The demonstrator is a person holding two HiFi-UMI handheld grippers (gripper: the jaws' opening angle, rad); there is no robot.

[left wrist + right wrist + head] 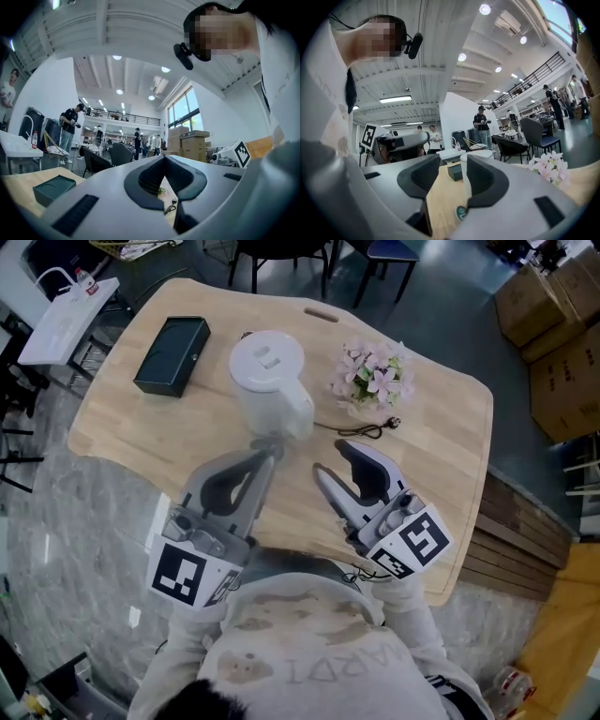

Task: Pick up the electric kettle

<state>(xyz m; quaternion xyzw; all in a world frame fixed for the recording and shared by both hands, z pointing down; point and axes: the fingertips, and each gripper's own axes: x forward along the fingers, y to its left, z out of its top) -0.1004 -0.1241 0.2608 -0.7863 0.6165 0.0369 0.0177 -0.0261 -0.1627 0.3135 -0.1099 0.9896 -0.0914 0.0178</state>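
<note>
Wooden worktop [441, 427] below; white electric kettle [270, 381] stands at twelve o'clock, not yet lifted; left gripper [268, 442] noses at its near side, fingers pinched together on nothing; right gripper [334, 459] at four o'clock, fingers wide, empty; grasp and lift remain.

1. White electric kettle [269, 379]: round body, flat lid w/ small raised tab, lid shut.
2. Upright on light wood table [450, 456], approx. mid-top.
3. Btwn dark green box [172, 354] on left & pink flowers [371, 377] on right, touching neither.
</note>
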